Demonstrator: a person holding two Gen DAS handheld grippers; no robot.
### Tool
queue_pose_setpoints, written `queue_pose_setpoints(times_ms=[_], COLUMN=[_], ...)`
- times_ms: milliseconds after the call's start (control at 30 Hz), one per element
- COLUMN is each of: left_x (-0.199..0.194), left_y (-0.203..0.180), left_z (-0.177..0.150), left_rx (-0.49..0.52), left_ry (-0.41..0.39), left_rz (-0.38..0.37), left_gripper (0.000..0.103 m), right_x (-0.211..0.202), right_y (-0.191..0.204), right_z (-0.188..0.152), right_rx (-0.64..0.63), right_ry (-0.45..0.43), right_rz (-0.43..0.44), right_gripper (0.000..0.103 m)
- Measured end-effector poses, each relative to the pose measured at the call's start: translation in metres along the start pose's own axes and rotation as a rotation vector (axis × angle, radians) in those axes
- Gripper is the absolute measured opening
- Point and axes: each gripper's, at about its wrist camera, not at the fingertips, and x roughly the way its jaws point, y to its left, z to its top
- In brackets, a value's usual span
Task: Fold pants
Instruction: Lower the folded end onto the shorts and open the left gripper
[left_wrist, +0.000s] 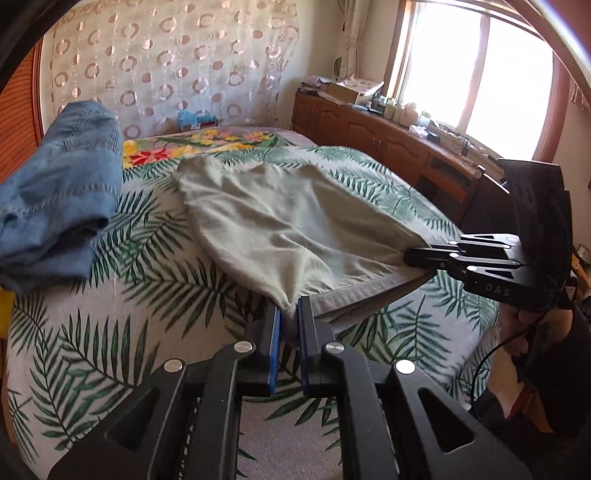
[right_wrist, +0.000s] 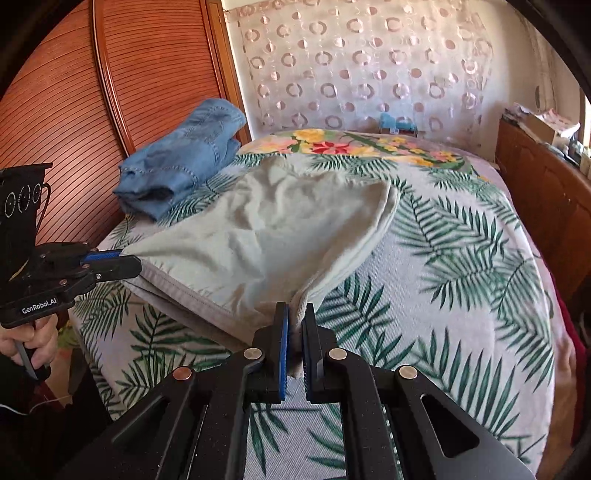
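The left claw is squeezed tight on one corner of the pale green pants. The right claw is squeezed tight on the other corner of the same edge. In the left view the right claw shows at 3 o'clock, and in the right view the left claw shows at 9 o'clock. Each claw has a corner so the stitched edge between them stays pulled straight. That way, I think, the cloth can be lifted and laid flat for a neat fold.

The pants lie in the middle of the bed, on the cover with green leaves. The near edge is held a bit above the bed, and the far end rests on it toward 12 o'clock. The cloth is soft and wrinkly, and it looks doubled over already. A folded pair of blue jeans sits well apart at 9 o'clock.
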Motion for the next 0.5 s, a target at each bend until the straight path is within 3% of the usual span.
queue_pose_setpoints(times_ms=[167, 300, 500], left_x=[0.009, 0.012, 0.010], left_y=[0.003, 0.003, 0.010], left_z=[-0.011, -0.014, -0.010], left_rx=[-0.031, -0.040, -0.079], left_ry=[0.037, 0.057, 0.036], left_rz=[-0.002, 0.014, 0.024], left_gripper=[0.010, 0.020, 0.063], right_x=[0.007, 0.009, 0.017], right_y=[-0.006, -0.005, -0.002], right_z=[-0.002, 0.000, -0.002], right_rx=[0.032, 0.026, 0.035], right_ry=[0.018, 0.022, 0.032], right_rz=[0.004, -0.020, -0.035], right_gripper=[0.006, 0.006, 0.006])
